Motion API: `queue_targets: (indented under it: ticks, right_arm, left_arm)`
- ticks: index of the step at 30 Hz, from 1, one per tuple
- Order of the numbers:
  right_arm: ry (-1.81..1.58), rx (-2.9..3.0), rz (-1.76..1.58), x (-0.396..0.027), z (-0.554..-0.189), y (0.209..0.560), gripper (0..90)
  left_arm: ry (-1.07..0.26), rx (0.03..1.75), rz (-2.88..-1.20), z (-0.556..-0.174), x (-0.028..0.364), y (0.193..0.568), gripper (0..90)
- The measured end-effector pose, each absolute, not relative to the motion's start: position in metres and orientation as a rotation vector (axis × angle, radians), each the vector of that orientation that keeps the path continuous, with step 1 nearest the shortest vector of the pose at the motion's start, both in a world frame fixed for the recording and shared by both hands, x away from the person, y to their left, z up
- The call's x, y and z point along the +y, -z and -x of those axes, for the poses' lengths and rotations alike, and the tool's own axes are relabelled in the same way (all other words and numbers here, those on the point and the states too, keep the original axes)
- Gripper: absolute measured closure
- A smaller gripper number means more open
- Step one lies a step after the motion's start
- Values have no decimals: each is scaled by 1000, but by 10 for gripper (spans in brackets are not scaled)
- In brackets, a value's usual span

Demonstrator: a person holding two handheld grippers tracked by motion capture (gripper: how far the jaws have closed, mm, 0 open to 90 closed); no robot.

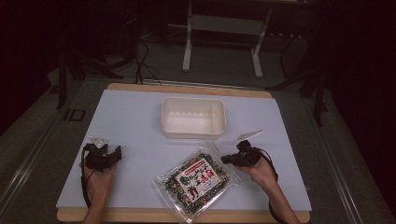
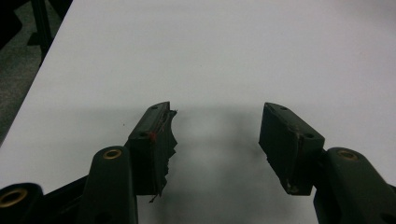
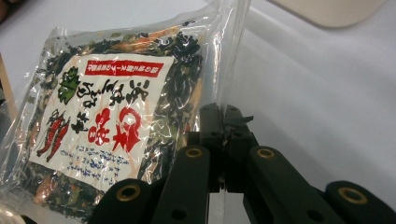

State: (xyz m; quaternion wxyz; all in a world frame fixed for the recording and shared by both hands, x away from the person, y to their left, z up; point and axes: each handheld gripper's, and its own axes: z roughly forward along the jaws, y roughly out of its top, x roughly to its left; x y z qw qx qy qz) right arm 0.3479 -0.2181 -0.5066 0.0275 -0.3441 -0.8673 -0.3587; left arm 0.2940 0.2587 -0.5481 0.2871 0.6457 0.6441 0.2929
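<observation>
Two grippers working over white table. Right gripper pinching clear edge of snack bag, jaws pressed together on the plastic film, seen close up in right gripper view: thin seal strip running between the pads, bag lying flat beyond, red-and-white label, dark dried bits inside. Left gripper resting well apart from bag at left side of table, jaws standing wide, gripping nothing; left gripper view giving bare table between pads, torn lining hanging off one pad. High view adding white tub behind bag, near table's far edge, plus small white strip lying just past right hand. Bag sitting near front edge, tilted, centre-right.
</observation>
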Motion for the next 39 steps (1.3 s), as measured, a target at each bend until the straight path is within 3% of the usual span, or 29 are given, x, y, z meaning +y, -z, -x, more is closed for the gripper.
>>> queue_targets:
  ticks: [39]
  right_arm:
    - [1142,-2865,908,-192,-370,432,895]
  left_arm:
    - [-778,1723,-1706,-293,260,548,440]
